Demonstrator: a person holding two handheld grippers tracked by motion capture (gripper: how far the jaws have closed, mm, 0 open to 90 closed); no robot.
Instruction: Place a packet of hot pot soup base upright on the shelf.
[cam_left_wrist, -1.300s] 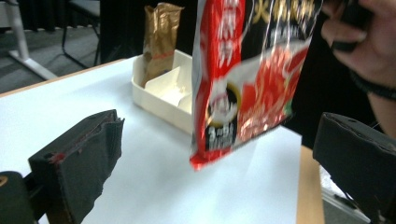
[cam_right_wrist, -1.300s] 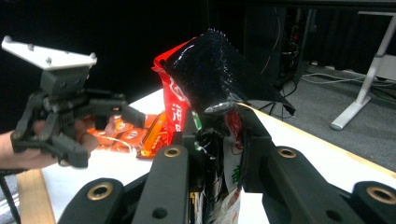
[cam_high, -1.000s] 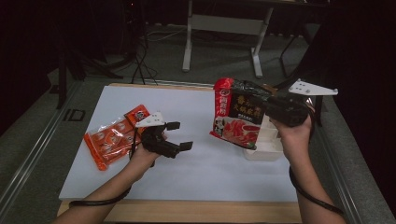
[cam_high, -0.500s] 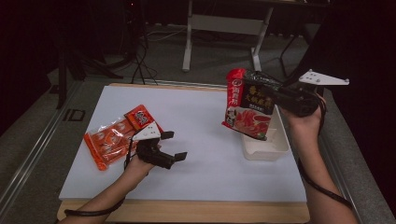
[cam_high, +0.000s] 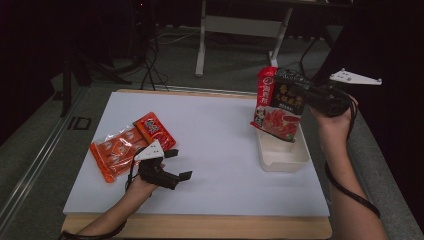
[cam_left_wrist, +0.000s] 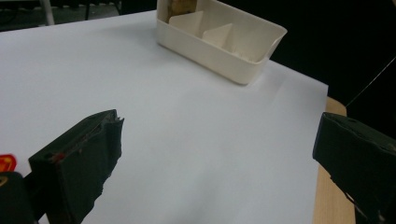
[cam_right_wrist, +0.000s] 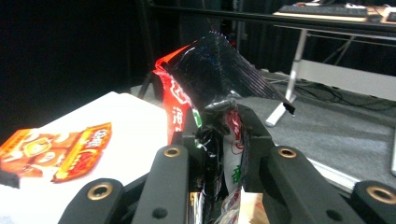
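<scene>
Red-black packet (cam_high: 278, 104) now higher above tray (cam_high: 283, 154)

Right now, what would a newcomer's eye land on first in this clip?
The red and black packet stands out first, held in the air by the right gripper above the white bin at the table's right. Next comes the orange packet lying flat at the left, beside the open left gripper.
</scene>
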